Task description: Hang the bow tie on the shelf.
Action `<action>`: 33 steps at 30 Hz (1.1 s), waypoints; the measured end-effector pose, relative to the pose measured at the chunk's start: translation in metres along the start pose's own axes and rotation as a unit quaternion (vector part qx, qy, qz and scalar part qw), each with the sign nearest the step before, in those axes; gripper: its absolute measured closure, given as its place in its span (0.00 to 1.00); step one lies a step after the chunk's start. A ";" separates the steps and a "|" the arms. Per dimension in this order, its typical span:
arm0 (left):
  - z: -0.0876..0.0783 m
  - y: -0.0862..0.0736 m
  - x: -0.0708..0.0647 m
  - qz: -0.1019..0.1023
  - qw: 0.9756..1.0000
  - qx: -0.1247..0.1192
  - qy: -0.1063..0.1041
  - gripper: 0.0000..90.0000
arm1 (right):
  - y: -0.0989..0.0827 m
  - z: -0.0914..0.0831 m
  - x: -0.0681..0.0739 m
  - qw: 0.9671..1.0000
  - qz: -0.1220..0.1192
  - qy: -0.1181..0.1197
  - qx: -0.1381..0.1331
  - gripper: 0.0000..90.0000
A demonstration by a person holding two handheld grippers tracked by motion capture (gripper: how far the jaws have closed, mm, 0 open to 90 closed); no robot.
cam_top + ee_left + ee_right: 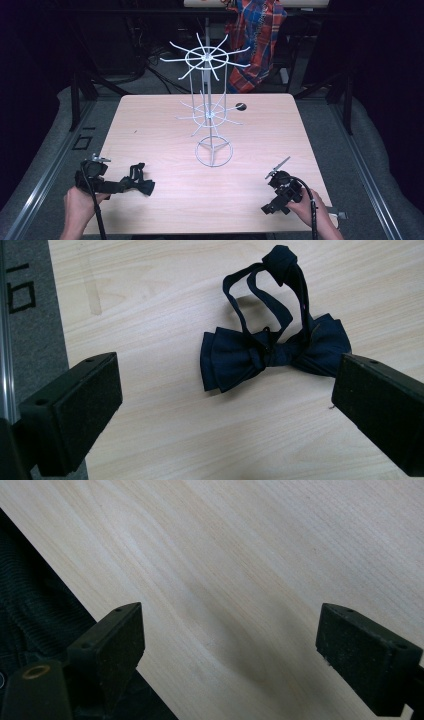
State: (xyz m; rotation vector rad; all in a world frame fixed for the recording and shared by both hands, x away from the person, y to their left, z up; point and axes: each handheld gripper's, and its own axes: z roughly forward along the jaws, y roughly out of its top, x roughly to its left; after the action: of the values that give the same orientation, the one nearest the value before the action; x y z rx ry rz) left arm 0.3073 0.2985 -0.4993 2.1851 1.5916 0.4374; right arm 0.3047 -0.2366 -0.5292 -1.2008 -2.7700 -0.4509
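A dark navy bow tie (pixel 270 352) with its strap looped above it lies flat on the wooden table (pixel 160 130); in the high view the bow tie (pixel 141 184) is near the front left. My left gripper (pixel 225 387) hangs just before it, open, with a jaw off each side of the tie and no contact. In the high view the left gripper (pixel 122 184) points right at the tie. My right gripper (pixel 230 640) is open above bare wood by the table's edge. In the high view the right gripper (pixel 273 206) sits at the front right.
A tall white wire rack (pixel 206 58) with two tiers of spokes and a ring base stands mid-table. A small dark hole (pixel 241 106) lies behind it. A plaid cloth (pixel 257 40) hangs beyond the far edge. Grey floor and metal rails flank the table.
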 end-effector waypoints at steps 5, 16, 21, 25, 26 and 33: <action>0.002 -0.001 0.003 -0.010 1.000 0.008 -0.003 0.00 | 0.001 -0.001 -0.001 1.000 -0.009 0.001 0.012 0.13; 0.004 -0.001 0.003 -0.013 1.000 0.016 0.003 0.00 | 0.001 0.000 0.000 1.000 -0.002 -0.002 0.005 0.13; 0.006 0.000 0.000 -0.008 1.000 0.019 0.004 0.00 | 0.000 0.000 0.000 1.000 0.002 0.001 -0.001 0.13; 0.008 0.001 -0.002 -0.009 1.000 0.019 0.004 0.00 | 0.001 0.000 0.000 1.000 -0.004 -0.001 0.007 0.13; 0.009 0.002 -0.002 -0.009 1.000 0.020 0.004 0.00 | 0.001 0.000 0.000 1.000 -0.004 -0.001 0.003 0.13; 0.011 0.005 -0.003 -0.007 1.000 0.018 0.000 0.00 | 0.001 0.001 0.000 1.000 0.000 0.000 0.004 0.13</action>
State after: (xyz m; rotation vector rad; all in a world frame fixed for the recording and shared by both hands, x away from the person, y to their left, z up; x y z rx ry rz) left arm 0.3151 0.2928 -0.5063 2.1994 1.6249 0.4085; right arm 0.3058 -0.2356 -0.5295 -1.1990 -2.7696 -0.4378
